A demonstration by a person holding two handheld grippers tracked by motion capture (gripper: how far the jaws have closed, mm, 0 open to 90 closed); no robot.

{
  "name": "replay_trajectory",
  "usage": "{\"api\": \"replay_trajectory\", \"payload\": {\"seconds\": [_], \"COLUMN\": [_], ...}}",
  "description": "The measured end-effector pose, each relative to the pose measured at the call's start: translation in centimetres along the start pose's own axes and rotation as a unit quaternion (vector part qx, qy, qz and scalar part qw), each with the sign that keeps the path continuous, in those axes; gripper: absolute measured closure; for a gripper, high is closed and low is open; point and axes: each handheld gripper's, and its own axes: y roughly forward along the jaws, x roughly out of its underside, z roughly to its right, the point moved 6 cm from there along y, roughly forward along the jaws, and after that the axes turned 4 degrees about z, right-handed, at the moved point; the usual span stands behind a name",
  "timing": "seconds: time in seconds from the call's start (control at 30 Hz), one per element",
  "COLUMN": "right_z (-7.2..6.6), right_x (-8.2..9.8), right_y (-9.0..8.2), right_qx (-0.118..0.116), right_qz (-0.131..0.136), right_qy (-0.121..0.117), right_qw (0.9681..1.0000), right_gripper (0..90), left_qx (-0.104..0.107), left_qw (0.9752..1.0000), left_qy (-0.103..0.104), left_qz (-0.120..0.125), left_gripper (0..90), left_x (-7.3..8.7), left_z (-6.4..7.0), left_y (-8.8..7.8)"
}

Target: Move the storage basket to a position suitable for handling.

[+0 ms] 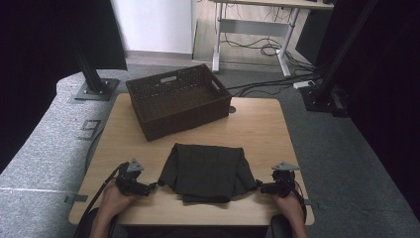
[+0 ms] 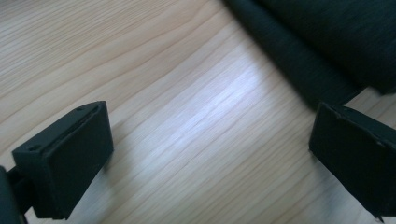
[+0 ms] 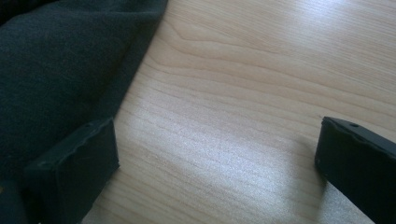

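- Grey carpet is surrounding a light wooden table [image 1: 257, 129], with a desk frame and loose cables lying on the floor beyond its far edge.
- Near the table's front edge a dark folded cloth [image 1: 205, 171] is lying flat, its long axis running left to right between the two hands.
- Toward the far left corner a brown woven basket [image 1: 176, 99] is sitting, well apart from the cloth.
- At the cloth's left end the left gripper [image 1: 148, 187] is resting just beside the fabric, jaws spread wide with bare wood between them; in the left gripper view the cloth [image 2: 317, 51] is lying ahead and to one side.
- At the cloth's right end the right gripper [image 1: 262, 187] is mirroring it, jaws likewise spread and holding nothing, one jaw almost against the cloth [image 3: 60, 70].
- Both hands are sitting about equally near; judging by this, each would need to be moving inward to be pinching its own end.
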Motion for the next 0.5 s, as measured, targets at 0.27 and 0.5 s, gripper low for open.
{"api": "replay_trajectory", "payload": {"seconds": [0.27,0.5], "right_z": [0.0,0.1], "right_x": [0.0,0.0], "right_y": [0.0,-0.1], "right_qx": [-0.002,-0.005], "right_qz": [0.000,-0.009], "right_qy": [-0.002,-0.004], "right_qw": [1.0000,0.9999], "right_gripper": [0.0,0.0], "left_qx": [-0.048,-0.037], "left_qw": [0.9976,0.9982], "left_qy": [-0.049,-0.041], "left_qz": [0.002,-0.022], "left_gripper": [0.0,0.0], "left_x": [-0.2,-0.8], "left_z": [-1.5,-1.2], "left_y": [0.2,0.5]}}
